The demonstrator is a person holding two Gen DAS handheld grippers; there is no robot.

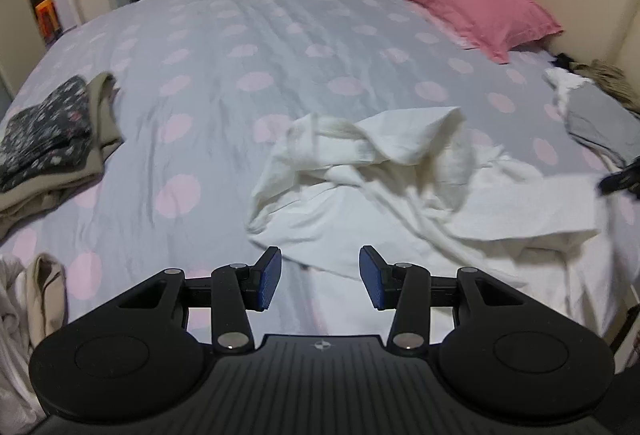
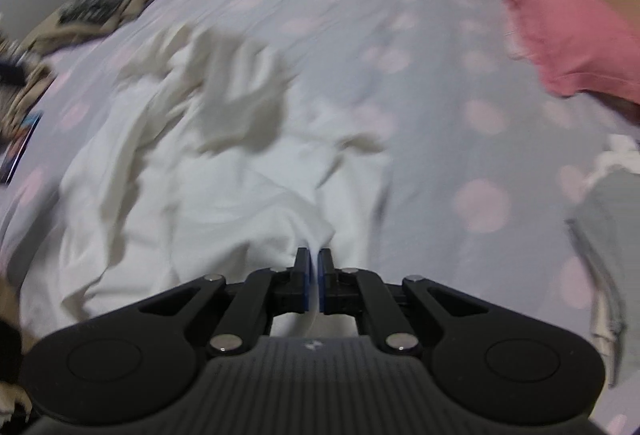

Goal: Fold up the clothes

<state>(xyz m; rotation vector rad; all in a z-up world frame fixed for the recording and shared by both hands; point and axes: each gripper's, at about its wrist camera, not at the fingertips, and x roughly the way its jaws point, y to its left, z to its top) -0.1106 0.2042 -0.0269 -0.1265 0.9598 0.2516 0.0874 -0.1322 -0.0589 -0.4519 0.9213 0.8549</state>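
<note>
The white garment (image 1: 360, 187) lies crumpled on the near part of the bed (image 1: 248, 47), on the dotted grey cover, with one sleeve or corner thrown back over the heap. It looks thin and very soft (probably light cotton), so it should weigh almost nothing, sag at once when lifted, and keep no shape by itself. I judge it is best taken at an edge or a corner, such as a hem or a shoulder, not in the bunched middle, because a pinch there would only lift a lump.

The right gripper (image 2: 314, 267) is pressed together on a ridge of the white cloth at its near edge; a thin fold shows between the blue pads. The left gripper (image 1: 320, 275) stands spread above the near border of the garment, with nothing between its jaws.

Further out, a folded pile (image 1: 52, 147) lies at the left, a pink pillow (image 1: 468, 3) beside the headboard, and grey clothing (image 1: 596, 123) at the right.
</note>
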